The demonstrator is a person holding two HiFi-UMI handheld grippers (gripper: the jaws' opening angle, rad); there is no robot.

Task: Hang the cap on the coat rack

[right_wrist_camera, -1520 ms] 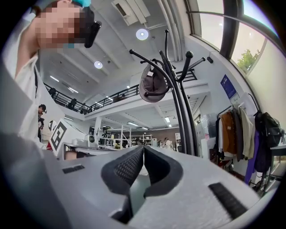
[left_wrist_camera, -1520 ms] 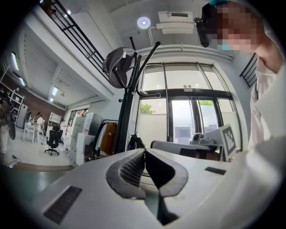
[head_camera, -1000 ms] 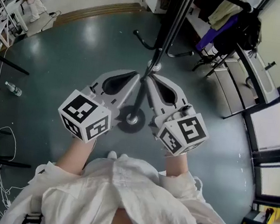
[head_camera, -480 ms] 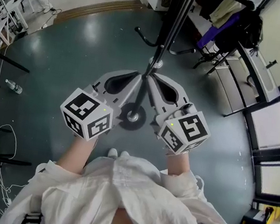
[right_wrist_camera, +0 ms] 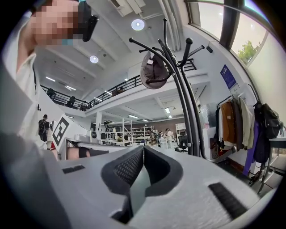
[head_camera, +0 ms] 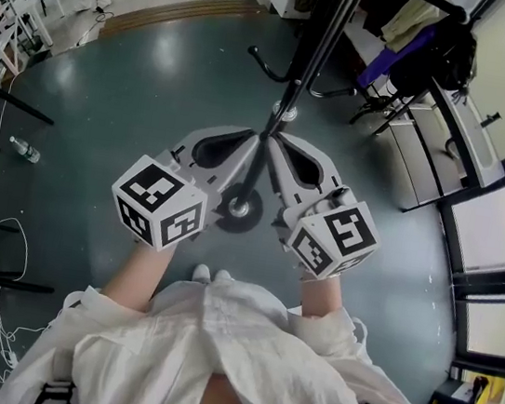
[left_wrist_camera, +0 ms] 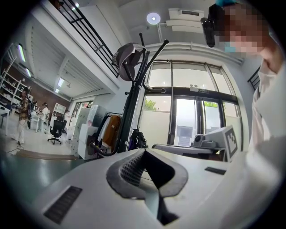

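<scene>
A grey cap [left_wrist_camera: 128, 56] hangs on an upper hook of the black coat rack [left_wrist_camera: 128, 114], well above both grippers; it also shows as the cap [right_wrist_camera: 153, 70] on the coat rack [right_wrist_camera: 187, 112] in the right gripper view. In the head view the cap is out of frame. There my left gripper [head_camera: 253, 141] and right gripper [head_camera: 270, 142] are held level side by side, tips almost touching the rack's pole [head_camera: 294, 80] from either side. The left gripper [left_wrist_camera: 144, 151] and right gripper [right_wrist_camera: 143, 146] are both shut with nothing between their jaws.
The rack's round base [head_camera: 237, 211] stands on the grey floor just ahead of my feet. A clothes rail with hanging garments [head_camera: 418, 38] and glass doors [head_camera: 504, 215] are to the right. A water bottle [head_camera: 23, 150] and cables lie at the left.
</scene>
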